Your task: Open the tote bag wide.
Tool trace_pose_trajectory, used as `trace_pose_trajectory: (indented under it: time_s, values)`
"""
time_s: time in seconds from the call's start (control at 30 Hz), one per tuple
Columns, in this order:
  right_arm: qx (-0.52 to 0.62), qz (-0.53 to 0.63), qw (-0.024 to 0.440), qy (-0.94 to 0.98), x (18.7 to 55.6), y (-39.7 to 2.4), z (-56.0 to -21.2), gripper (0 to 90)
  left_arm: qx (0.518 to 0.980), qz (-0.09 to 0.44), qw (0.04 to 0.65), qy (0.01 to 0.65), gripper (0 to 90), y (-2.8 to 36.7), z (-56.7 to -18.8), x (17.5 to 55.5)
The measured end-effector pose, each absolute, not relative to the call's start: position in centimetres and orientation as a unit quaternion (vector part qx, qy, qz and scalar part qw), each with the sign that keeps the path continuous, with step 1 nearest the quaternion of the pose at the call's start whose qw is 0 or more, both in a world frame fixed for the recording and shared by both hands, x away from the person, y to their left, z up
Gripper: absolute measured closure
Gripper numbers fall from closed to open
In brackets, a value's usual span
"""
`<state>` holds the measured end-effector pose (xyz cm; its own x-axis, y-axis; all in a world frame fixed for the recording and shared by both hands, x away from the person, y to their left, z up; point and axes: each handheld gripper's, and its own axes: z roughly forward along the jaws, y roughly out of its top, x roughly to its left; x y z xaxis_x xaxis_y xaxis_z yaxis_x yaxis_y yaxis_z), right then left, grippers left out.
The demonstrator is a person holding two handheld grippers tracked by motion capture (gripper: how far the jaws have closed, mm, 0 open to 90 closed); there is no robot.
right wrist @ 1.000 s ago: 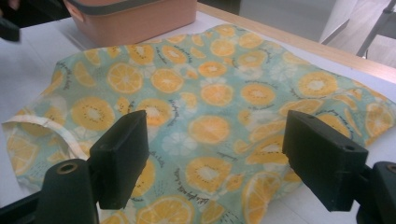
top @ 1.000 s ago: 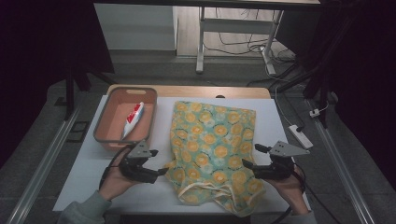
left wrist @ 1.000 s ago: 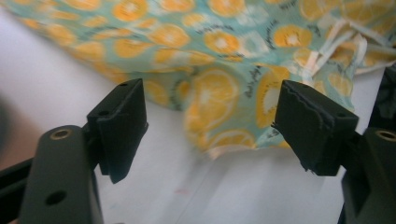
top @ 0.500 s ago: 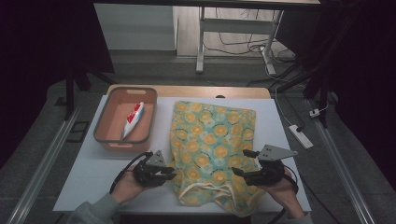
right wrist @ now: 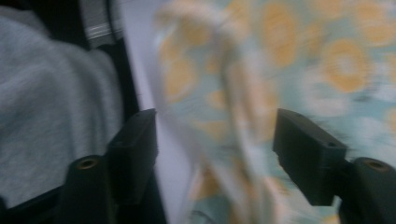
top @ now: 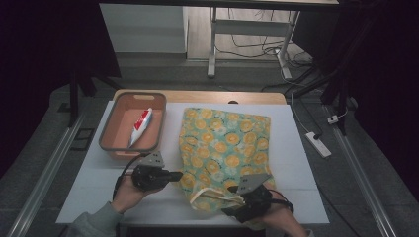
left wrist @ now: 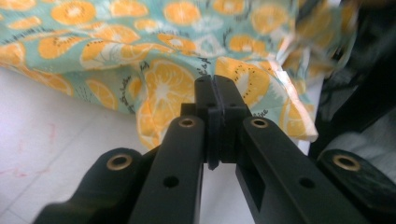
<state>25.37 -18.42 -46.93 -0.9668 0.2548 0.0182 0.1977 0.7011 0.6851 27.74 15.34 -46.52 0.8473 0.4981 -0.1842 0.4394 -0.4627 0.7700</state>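
The bag (top: pixel 222 148) lies flat on the white table (top: pixel 296 163), its drawstring mouth toward the person; beside it a tray (top: pixel 111 140) holds a tube (top: pixel 140 127).

The left tool (top: pixel 174 175) sits at the bag's left edge near the mouth; in the left gripper view its jaws are pressed together with the cloth (left wrist: pixel 168 88) right at their tips, though whether any cloth is caught between them cannot be told. The right tool (right wrist: pixel 215 144) is spread wide, the bag's rim and cord running blurred between its jaws.

The likely risks: if the left tool has no cloth, a lift would leave the bag on the table; the right, closing while moving, could take only the cord and cinch the mouth shut; or it could pinch both layers together, so the bag would not open.
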Motion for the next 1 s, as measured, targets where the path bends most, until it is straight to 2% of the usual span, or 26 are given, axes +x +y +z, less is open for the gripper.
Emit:
trace_pose_trajectory:
  time_s: [0.1,0.17,0.23,0.27,0.37,0.43,0.57,0.63,0.73,0.77,0.87,0.93,0.97,1.0]
  values:
    - [0.106,0.352,0.027,0.93,24.9,-17.2,-48.0,37.7,0.847,0.037,0.448,0.285,89.4,16.1,-46.1,28.0]
    - [0.105,0.316,0.054,0.941,25.2,-16.1,-49.3,42.8,0.843,0.034,0.453,0.288,89.4,16.5,-46.0,28.1]
    - [0.109,0.312,0.058,0.942,25.4,-15.9,-49.6,45.9,0.841,0.034,0.456,0.29,89.4,16.8,-45.8,28.2]
    - [0.119,0.303,0.074,0.943,25.9,-15.6,-49.8,62.8,0.839,0.036,0.457,0.292,89.4,17.1,-45.6,28.2]
    - [0.13,0.305,0.09,0.939,26.2,-15.7,-49.1,85.9,0.838,0.038,0.46,0.293,89.4,17.4,-45.5,28.2]
    - [0.129,0.311,0.096,0.937,26.2,-15.9,-48.6,89.2,0.835,0.039,0.462,0.295,89.4,17.7,-45.3,28.1]
    - [0.131,0.371,0.112,0.913,26.2,-16.7,-45.6,89.8,0.829,0.047,0.471,0.299,89.4,18.5,-44.5,28.0]
    - [0.137,0.398,0.135,0.897,27.1,-17.1,-42.9,89.9,0.822,0.049,0.481,0.3,89.4,18.9,-43.9,27.9]
    - [0.152,0.428,0.145,0.879,28.9,-17.6,-40.9,90.0,0.815,0.061,0.492,0.3,89.3,19.5,-42.8,28.0]
    - [0.152,0.428,0.145,0.879,28.9,-17.6,-40.9,90.0,0.812,0.063,0.495,0.302,89.3,19.6,-42.6,28.1]
    - [0.189,0.438,0.148,0.866,32.5,-18.1,-40.5,90.0,0.812,0.062,0.492,0.307,89.2,19.0,-42.6,28.7]
    - [0.201,0.433,0.149,0.866,33.6,-18.1,-40.9,90.0,0.819,0.066,0.482,0.305,89.0,18.1,-43.0,29.0]
    - [0.221,0.41,0.16,0.87,35.5,-18.2,-41.9,90.0,0.821,0.072,0.476,0.307,72.9,17.5,-43.3,29.1]
    - [0.227,0.405,0.163,0.871,36.1,-18.3,-42.3,90.0,0.822,0.078,0.472,0.309,61.7,17.1,-43.5,29.2]
